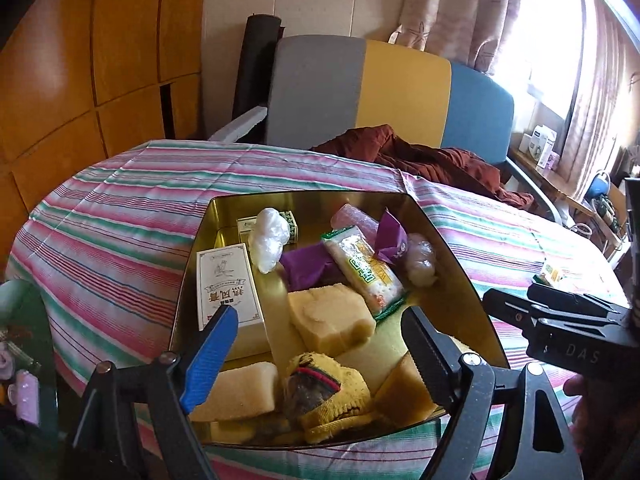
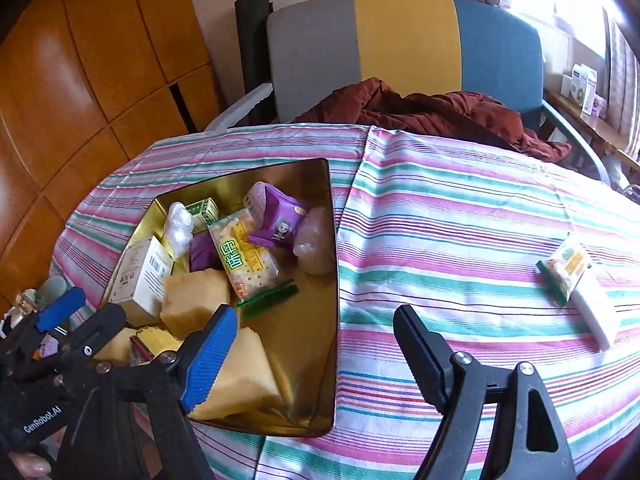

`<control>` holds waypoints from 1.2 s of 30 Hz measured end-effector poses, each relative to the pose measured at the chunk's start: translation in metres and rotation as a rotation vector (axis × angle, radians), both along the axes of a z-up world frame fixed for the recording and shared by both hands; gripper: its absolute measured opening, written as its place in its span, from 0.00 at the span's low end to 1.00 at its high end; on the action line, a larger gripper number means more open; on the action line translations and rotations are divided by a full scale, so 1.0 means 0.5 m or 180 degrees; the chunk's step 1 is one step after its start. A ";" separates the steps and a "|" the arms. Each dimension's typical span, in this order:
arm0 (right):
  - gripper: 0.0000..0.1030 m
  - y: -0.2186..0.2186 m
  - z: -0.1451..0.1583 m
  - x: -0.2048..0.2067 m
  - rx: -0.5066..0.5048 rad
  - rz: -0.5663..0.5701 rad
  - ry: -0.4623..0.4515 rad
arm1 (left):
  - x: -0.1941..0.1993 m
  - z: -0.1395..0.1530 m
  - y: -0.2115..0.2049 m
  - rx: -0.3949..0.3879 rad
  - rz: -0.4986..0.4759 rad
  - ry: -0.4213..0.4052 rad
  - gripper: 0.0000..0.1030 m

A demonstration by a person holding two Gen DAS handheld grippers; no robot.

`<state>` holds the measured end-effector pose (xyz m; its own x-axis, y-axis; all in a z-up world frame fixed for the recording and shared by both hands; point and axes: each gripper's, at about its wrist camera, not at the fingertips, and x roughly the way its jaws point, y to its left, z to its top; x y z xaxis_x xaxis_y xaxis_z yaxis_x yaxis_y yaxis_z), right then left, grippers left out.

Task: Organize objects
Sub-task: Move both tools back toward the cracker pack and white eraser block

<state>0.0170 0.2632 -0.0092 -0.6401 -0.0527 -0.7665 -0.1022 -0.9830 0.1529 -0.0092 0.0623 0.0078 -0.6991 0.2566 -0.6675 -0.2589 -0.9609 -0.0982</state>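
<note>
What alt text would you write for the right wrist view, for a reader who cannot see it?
An open, empty right hand-held gripper hangs over a striped tablecloth, beside a gold tin filled with snack packets, sponges and small boxes. A cracker packet and a white box lie on the cloth to the right. The left hand-held gripper shows at the lower left.
</note>
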 end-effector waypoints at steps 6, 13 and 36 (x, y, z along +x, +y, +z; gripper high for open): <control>0.79 -0.008 0.003 0.006 0.0100 0.0000 0.0019 | 0.009 0.000 0.008 -0.0067 -0.0038 0.0066 0.82; 0.80 0.002 -0.008 0.010 0.0118 -0.0032 -0.0024 | 0.012 -0.005 0.017 -0.0113 -0.0086 0.0038 0.82; 0.79 0.356 -0.028 0.057 -0.0021 -0.0953 -0.0478 | 0.023 0.004 0.094 -0.0208 -0.0441 0.0075 0.82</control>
<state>0.0455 0.4411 -0.0230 -0.5080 0.1153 -0.8536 -0.4081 -0.9049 0.1206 0.0021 0.1095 0.0100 -0.6757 0.3082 -0.6696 -0.3910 -0.9199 -0.0289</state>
